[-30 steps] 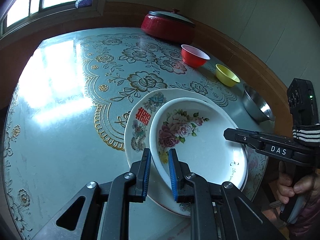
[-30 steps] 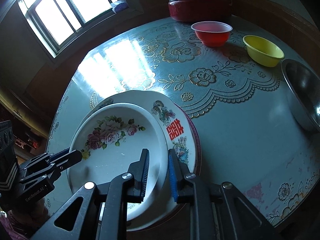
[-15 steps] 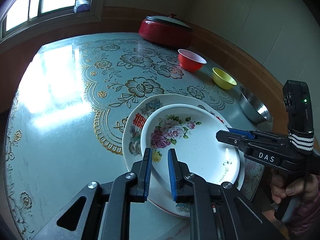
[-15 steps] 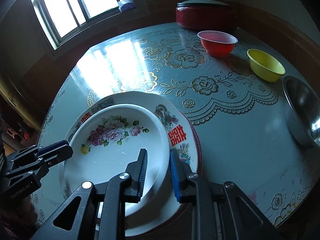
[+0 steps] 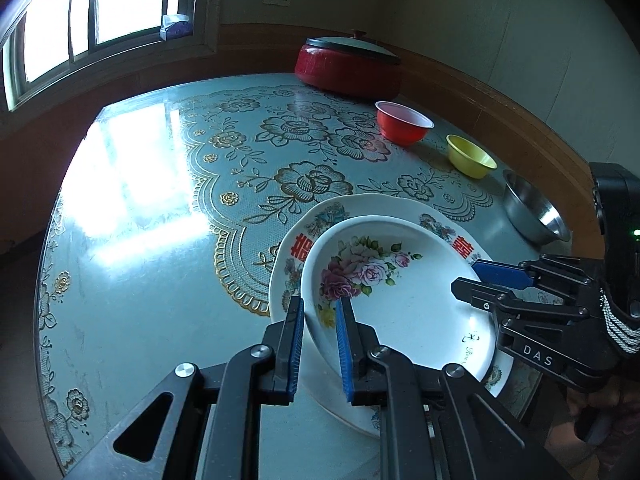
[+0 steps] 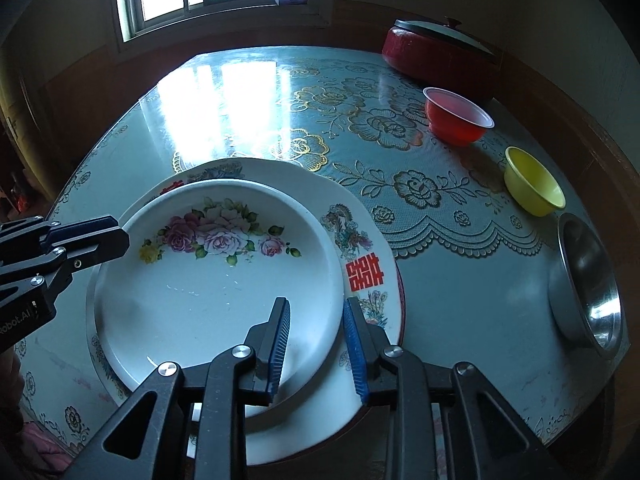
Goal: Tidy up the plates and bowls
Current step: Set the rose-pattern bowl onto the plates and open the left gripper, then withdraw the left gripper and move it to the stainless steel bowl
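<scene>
Left gripper [image 5: 319, 344] is clamped on the near rim of the rose plate [image 5: 404, 304], which sits on the bigger plate [image 6: 360, 240]; right gripper [image 6: 316, 344] straddles its rim, jaws opening, pads off it; further right sit the steel bowl [image 6: 588, 288], yellow bowl [image 6: 534, 188] and red bowl [image 6: 456, 120].

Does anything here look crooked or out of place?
Yes: the flowered dish sits off-centre on the larger plate, pushed toward the left gripper, which is shut on its rim. The steel bowl sits close to the table edge. Nothing looks spilled or broken.
</scene>
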A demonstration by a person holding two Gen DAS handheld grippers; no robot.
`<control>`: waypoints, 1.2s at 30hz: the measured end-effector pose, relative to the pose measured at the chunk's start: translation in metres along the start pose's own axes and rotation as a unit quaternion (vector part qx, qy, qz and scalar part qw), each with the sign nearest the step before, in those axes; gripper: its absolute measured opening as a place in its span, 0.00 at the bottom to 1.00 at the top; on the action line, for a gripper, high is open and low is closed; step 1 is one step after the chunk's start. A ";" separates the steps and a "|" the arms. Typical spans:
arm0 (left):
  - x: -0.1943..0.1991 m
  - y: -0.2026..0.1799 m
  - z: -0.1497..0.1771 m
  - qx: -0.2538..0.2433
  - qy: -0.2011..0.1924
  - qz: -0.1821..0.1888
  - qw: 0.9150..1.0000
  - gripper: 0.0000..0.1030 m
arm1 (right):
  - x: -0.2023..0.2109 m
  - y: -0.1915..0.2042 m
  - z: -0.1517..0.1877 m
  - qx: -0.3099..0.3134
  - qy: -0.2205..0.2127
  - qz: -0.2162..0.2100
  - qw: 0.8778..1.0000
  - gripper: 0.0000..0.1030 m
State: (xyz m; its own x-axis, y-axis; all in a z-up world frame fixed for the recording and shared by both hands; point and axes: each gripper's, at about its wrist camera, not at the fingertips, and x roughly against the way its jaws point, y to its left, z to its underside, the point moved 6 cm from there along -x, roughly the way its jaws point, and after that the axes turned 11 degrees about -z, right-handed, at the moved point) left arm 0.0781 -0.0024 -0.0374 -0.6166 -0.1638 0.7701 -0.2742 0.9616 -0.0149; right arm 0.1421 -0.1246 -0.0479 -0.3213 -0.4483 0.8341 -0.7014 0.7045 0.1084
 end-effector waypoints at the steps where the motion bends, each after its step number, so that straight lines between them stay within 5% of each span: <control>1: 0.000 0.001 0.000 -0.001 -0.001 -0.003 1.000 0.16 | 0.000 0.000 0.000 -0.002 0.000 -0.001 1.000 0.28; 14: 0.009 -0.008 -0.010 -0.047 -0.046 -0.037 0.997 0.16 | 0.009 -0.011 0.001 -0.049 -0.017 0.000 0.999 0.27; 22: 0.023 -0.038 -0.019 -0.103 -0.080 -0.010 0.991 0.16 | 0.029 -0.026 0.009 -0.120 -0.049 -0.017 0.991 0.27; 36: 0.030 -0.104 -0.021 -0.186 -0.091 0.052 0.977 0.16 | 0.067 -0.064 0.050 -0.241 -0.093 0.021 0.966 0.27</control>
State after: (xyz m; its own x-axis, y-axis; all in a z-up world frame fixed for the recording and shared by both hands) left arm 0.1039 -0.1025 0.0004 -0.7570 -0.0641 0.6502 0.0642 0.9830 0.1717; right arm 0.1334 -0.2271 -0.0266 -0.4834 -0.4740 0.7360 -0.3227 0.8780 0.3534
